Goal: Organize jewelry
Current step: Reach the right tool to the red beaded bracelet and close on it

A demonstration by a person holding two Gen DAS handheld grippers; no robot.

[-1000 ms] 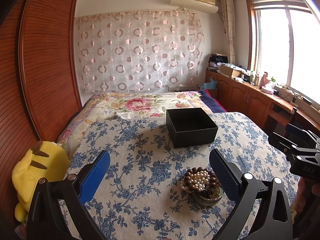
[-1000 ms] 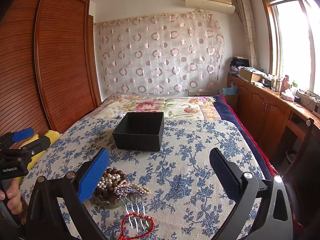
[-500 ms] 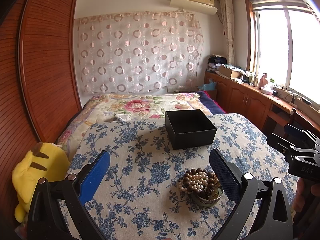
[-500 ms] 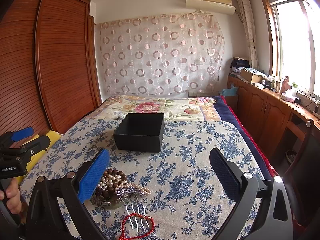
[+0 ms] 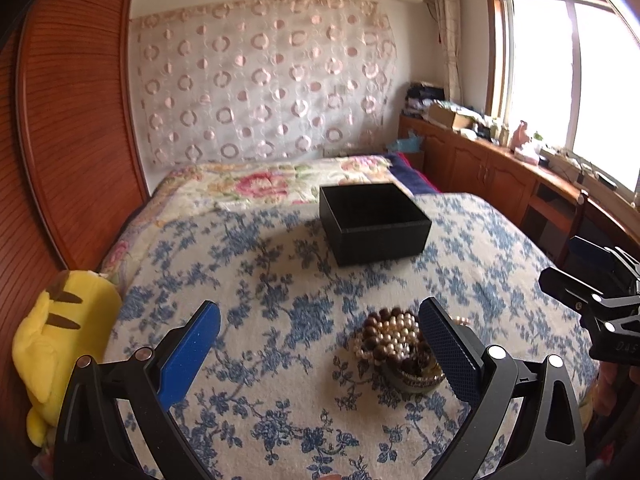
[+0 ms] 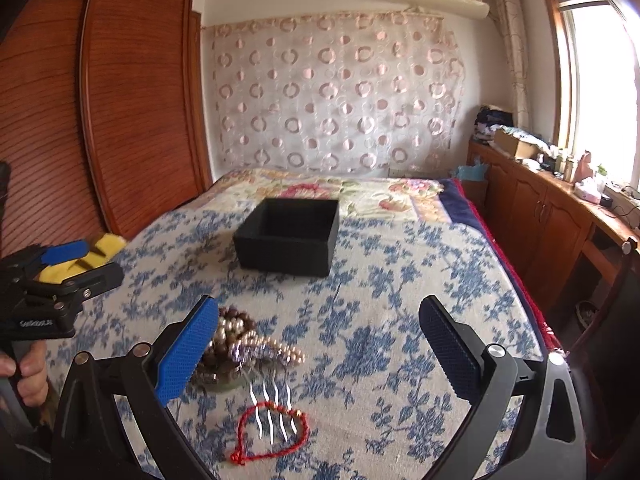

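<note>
A pile of jewelry, brown and pearl bead strings over a bangle, lies on the blue-flowered bedspread. It also shows in the right wrist view, with a pearl hair comb and a red cord bracelet beside it. An open black box stands farther back, also in the right wrist view. My left gripper is open and empty, the pile by its right finger. My right gripper is open and empty, the pile by its left finger.
A yellow plush toy lies at the bed's left edge by a wooden wardrobe. A wooden cabinet with clutter runs under the window on the right. A floral quilt covers the far bed.
Both grippers have moved slightly forward and lower toward the jewelry pile. Both stay open and nothing was picked up.
</note>
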